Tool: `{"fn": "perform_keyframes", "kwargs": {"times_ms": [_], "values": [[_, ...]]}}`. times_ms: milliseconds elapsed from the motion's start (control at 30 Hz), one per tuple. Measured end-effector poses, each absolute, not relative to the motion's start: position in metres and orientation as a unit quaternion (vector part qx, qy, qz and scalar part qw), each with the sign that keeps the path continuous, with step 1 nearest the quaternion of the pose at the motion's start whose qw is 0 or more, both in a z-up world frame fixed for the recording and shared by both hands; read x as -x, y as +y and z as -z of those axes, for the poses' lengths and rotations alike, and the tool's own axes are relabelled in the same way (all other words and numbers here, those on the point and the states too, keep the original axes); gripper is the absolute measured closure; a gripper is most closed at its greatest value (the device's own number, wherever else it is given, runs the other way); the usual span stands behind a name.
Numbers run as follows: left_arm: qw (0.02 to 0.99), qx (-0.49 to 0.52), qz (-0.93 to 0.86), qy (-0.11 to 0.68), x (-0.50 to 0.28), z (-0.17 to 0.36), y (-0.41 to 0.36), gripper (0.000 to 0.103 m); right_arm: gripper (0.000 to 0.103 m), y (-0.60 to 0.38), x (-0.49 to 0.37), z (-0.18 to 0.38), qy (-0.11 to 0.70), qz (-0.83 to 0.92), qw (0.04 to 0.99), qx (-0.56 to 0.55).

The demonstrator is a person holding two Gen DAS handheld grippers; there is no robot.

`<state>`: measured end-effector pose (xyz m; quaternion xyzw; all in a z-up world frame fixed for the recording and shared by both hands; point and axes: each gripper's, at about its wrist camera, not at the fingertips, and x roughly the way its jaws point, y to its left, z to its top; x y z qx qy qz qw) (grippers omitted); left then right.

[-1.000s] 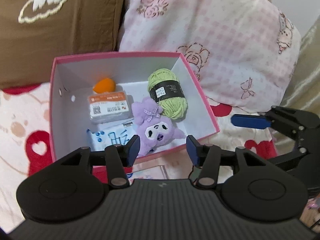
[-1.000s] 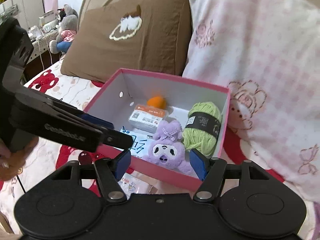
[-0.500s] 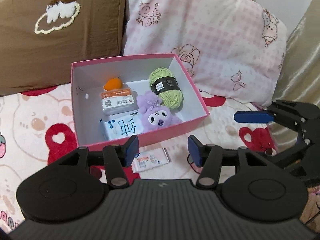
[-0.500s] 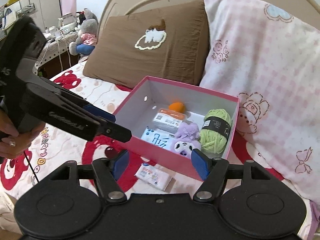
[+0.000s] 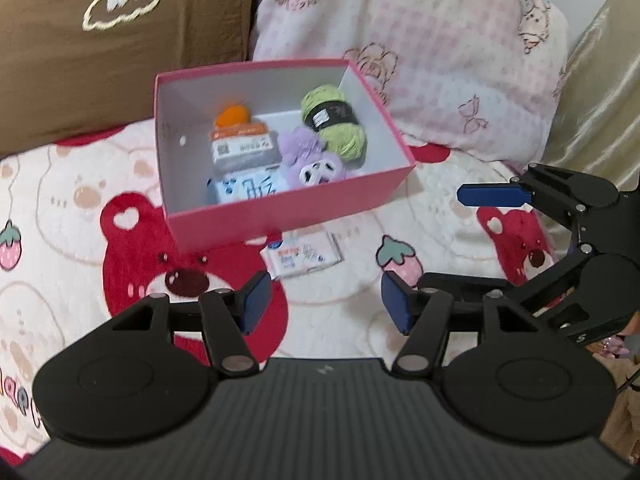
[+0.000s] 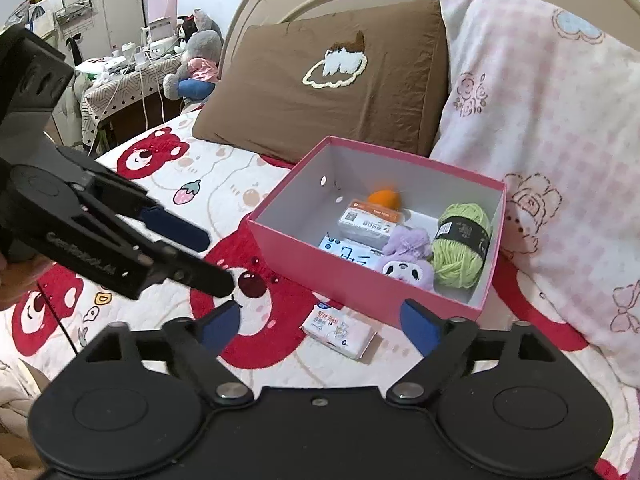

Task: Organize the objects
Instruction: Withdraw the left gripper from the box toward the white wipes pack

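Right wrist view: tissue pack (image 6: 339,332) lies on bed (image 6: 224,184) beside box (image 6: 360,280), ahead of right gripper (image 6: 320,322), nearer than left gripper (image 5: 324,306). Both jaws empty, opening; pack's long axis runs crosswise.

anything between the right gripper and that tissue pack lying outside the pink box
Nothing visible. The tissue pack lies on bare bedspread just ahead of the right gripper, whose jaws are opening and empty. The left gripper hangs off to the side, and the pink box sits behind the pack.
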<state>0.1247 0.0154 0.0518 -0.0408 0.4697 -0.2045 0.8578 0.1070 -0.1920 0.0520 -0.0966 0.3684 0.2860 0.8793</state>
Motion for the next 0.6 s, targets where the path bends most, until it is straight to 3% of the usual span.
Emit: {"fn": "perform_keyframes", "kwargs": {"times_ms": [233, 600], "values": [[0.847, 0.065, 0.197, 0.489, -0.124, -0.029, 0.023, 0.029, 0.012, -0.196, -0.106, -0.027, 0.371, -0.297, 0.874, 0.098], [0.859, 0.068, 0.152, 0.484, -0.128, 0.008, 0.024, 0.027, 0.012, -0.185, -0.097, 0.005, 0.370, -0.335, 0.859, 0.115]]}}
